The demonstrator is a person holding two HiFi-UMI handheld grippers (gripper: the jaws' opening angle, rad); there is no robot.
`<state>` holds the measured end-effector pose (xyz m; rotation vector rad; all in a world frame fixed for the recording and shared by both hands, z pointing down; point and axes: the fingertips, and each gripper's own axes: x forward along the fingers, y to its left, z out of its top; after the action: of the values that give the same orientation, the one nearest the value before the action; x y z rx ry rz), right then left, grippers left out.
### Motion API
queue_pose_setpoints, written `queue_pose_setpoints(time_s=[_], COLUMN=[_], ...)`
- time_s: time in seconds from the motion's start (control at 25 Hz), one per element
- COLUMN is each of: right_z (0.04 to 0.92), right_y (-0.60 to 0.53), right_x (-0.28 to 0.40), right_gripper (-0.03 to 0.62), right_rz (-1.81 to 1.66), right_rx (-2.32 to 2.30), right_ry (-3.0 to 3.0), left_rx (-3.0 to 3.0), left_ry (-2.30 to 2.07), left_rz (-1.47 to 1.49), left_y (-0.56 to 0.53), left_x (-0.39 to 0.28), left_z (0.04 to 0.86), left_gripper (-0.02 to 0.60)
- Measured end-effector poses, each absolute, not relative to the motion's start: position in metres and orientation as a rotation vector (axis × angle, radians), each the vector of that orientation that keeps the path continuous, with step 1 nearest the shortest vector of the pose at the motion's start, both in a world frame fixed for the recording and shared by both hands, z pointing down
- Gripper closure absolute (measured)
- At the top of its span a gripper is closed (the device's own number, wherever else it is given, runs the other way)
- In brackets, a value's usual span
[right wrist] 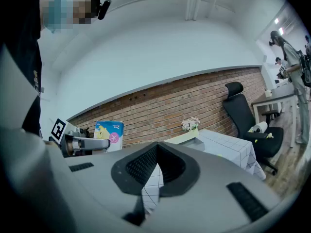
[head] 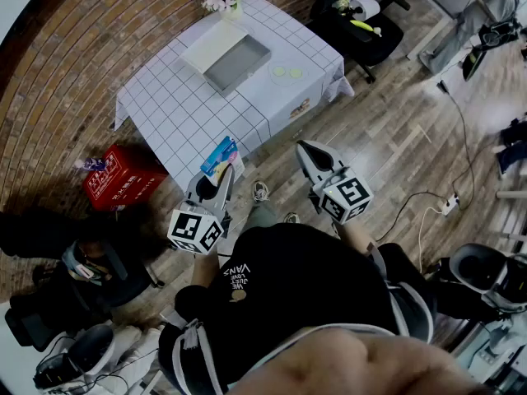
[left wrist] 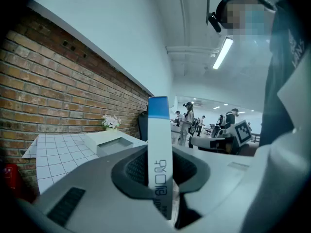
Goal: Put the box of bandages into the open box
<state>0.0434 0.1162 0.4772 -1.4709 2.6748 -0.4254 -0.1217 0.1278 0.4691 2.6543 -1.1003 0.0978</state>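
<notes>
One bandage box (left wrist: 159, 130), in left hand-held gripper (head: 223, 174)

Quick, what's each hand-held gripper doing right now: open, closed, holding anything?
Left hand-held gripper: closed on the box of bandages.
Right hand-held gripper: closed, nothing between its jaws.

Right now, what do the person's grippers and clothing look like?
The left gripper and right gripper are grey wedge-shaped shells with black ribbed pads; each carries a white cube with black square markers. The person wears a black top with white lettering.
</notes>
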Motion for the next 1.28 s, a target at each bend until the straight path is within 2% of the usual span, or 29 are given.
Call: queue_pose_setpoints(time_s=[0.64, 1.28], right_z=[0.471, 0.472], right_y=[0.127, 0.046], right_x=[0.038, 0.023], right_gripper=[0.597, 0.595], right_rz=[-0.428, -0.428], right_rx=[-1.423, -1.555], right_ry=[2.634, 2.593], left_rx=[2.671, 2.679], left_ry=[-1.078, -0.994], left_rz=[0.060, 0.017], left_y=[0.132, 0.037], left_x=[-0.120, -0.142], left_z=[0.467, 0.471], left_gripper=[0.502, 0.502])
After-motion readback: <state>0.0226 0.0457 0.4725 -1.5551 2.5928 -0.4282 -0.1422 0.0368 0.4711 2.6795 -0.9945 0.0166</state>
